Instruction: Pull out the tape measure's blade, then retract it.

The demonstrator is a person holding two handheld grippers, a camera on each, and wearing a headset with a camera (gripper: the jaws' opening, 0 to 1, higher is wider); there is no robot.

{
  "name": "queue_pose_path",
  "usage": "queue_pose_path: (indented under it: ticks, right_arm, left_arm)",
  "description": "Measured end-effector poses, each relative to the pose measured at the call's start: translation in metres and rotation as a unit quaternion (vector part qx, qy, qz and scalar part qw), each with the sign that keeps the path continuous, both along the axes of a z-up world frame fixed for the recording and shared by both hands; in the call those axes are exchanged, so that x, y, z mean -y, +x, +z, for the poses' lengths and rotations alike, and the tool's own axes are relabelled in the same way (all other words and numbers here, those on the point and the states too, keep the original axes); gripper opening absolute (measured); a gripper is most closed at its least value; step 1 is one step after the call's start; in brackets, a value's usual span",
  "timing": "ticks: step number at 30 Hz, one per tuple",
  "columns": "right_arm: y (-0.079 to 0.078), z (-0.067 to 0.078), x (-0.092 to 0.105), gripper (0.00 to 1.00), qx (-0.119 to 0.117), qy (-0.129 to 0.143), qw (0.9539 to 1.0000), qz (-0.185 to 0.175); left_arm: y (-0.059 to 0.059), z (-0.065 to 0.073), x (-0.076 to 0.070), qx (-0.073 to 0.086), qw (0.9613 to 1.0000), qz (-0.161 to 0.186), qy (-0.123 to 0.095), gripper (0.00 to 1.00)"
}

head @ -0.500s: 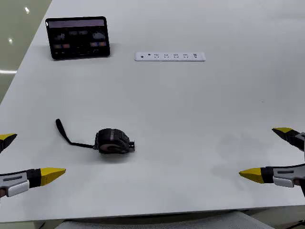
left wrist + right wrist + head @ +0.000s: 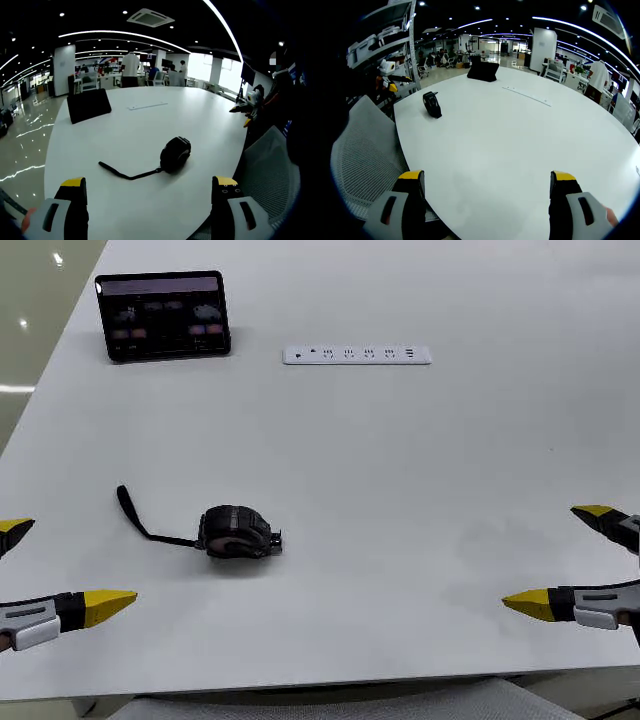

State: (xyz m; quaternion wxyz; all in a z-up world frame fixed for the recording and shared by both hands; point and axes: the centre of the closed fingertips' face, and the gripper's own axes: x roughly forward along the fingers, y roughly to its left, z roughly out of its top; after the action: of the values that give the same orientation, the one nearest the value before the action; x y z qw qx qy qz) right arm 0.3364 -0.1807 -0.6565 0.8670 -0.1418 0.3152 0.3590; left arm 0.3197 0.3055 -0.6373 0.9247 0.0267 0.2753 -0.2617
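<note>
A black tape measure (image 2: 236, 533) lies on the white table (image 2: 400, 460), its black wrist strap (image 2: 135, 515) trailing to the left and its blade fully in. The same tape measure (image 2: 175, 153) sits ahead of my left gripper (image 2: 149, 184), which is open and empty, some way short of it. In the head view the left gripper (image 2: 62, 565) hovers at the table's front left, yellow fingertips (image 2: 108, 604) spread. My right gripper (image 2: 562, 560) is open at the front right, far from the tape measure (image 2: 432, 104). Between the right gripper's (image 2: 487, 176) jaws is bare table.
A dark tablet (image 2: 162, 317) stands propped at the back left. A white power strip (image 2: 357, 356) lies flat at the back centre. A grey mesh chair back (image 2: 320, 705) sits just under the table's front edge. People and desks fill the office beyond.
</note>
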Motion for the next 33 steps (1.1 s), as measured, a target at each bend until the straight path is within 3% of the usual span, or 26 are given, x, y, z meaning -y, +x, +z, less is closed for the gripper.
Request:
queue_pose_path:
  ticks: [7, 13, 16, 20, 22, 24, 25, 28, 31, 33]
  right_arm:
    - [0.003, 0.002, 0.001, 1.00, 0.008, -0.001, 1.0000, -0.002]
    - [0.009, 0.007, -0.001, 1.00, 0.014, -0.003, 0.9999, 0.001]
    - [0.015, 0.013, -0.010, 1.00, 0.015, 0.006, 0.9998, 0.009]
    - [0.027, 0.022, -0.025, 1.00, 0.041, 0.007, 0.9985, 0.035]
    - [0.032, 0.023, -0.035, 1.00, 0.041, 0.008, 0.9977, 0.053]
    - [0.036, 0.020, -0.049, 1.00, 0.035, 0.012, 0.9965, 0.075]
    - [0.037, 0.018, -0.054, 1.00, 0.037, 0.005, 0.9952, 0.090]
    - [0.042, 0.015, -0.078, 1.00, 0.032, -0.003, 0.9908, 0.131]
    - [0.050, 0.016, -0.099, 1.00, 0.036, -0.003, 0.9870, 0.156]
    - [0.054, 0.017, -0.111, 1.00, 0.039, -0.001, 0.9846, 0.170]
  left_arm:
    - [0.001, -0.001, 0.001, -0.003, 1.0000, -0.004, 0.000, 1.00]
    - [0.007, 0.002, 0.006, 0.009, 0.9997, -0.023, 0.004, 1.00]
    - [0.010, 0.000, 0.010, 0.002, 0.9987, -0.049, 0.017, 1.00]
    - [0.019, 0.003, 0.018, -0.010, 0.9964, -0.078, 0.032, 1.00]
    - [0.026, 0.008, 0.029, 0.002, 0.9926, -0.115, 0.039, 1.00]
    - [0.031, 0.008, 0.040, -0.009, 0.9882, -0.148, 0.040, 0.99]
    - [0.035, 0.009, 0.045, -0.005, 0.9858, -0.162, 0.044, 0.98]
    - [0.046, 0.003, 0.061, -0.015, 0.9738, -0.212, 0.081, 1.00]
    - [0.055, 0.000, 0.078, -0.009, 0.9617, -0.253, 0.105, 1.00]
    - [0.057, -0.005, 0.085, -0.019, 0.9531, -0.278, 0.117, 1.00]
